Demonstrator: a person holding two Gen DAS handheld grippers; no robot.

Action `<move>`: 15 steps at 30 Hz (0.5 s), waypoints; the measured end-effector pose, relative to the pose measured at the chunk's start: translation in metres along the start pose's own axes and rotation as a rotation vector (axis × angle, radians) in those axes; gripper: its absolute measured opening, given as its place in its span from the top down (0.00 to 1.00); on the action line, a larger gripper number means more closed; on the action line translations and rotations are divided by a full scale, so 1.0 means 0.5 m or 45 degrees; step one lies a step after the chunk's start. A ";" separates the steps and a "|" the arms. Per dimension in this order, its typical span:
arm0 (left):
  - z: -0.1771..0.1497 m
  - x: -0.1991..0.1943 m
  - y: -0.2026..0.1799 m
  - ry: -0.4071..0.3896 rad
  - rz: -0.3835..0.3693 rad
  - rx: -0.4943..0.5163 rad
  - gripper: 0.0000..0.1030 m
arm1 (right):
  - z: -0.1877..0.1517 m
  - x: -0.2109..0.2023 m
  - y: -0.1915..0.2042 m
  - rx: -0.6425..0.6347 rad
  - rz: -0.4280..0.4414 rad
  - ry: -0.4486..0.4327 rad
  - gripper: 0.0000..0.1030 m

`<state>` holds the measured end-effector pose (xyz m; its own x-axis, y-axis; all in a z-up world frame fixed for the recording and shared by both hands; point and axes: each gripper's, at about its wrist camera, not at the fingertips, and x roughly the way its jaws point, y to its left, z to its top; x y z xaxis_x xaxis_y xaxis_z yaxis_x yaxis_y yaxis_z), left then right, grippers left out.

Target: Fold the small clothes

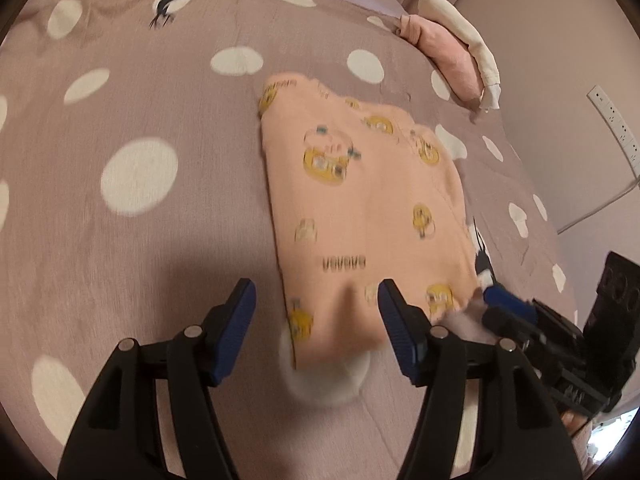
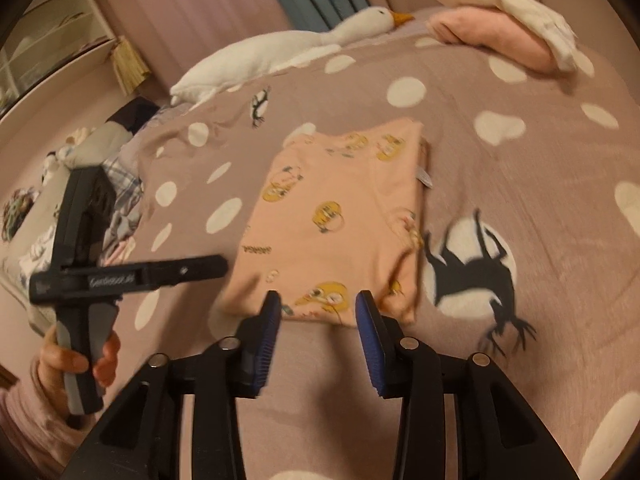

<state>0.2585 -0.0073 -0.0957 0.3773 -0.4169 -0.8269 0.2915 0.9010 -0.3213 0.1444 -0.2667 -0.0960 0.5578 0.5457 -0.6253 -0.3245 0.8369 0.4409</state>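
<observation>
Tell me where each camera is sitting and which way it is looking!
Left wrist: rides on the left gripper, looking forward and down along its open fingers at the peach garment on the dotted bedspread; the right gripper pokes in from the right.
Right wrist: rides on the right gripper, facing the same garment from its near edge; the left hand holding the left gripper shows at left, a plush goose beyond.
Shared: garment, bedspread, folded pile.
</observation>
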 end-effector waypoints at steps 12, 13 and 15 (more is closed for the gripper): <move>0.145 0.123 -0.042 0.022 0.067 0.115 0.74 | 0.021 0.116 0.077 -0.174 -0.025 0.049 0.65; 0.151 0.134 -0.040 0.027 0.077 0.118 0.74 | 0.016 0.126 0.077 -0.173 -0.028 0.072 0.65; 0.161 0.162 -0.033 0.064 0.094 0.117 0.73 | 0.005 0.145 0.071 -0.168 -0.039 0.119 0.66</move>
<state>0.3549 -0.0656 -0.1200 0.3569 -0.3410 -0.8697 0.3449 0.9133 -0.2166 0.1752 -0.1974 -0.1239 0.4974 0.5162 -0.6972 -0.4093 0.8483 0.3360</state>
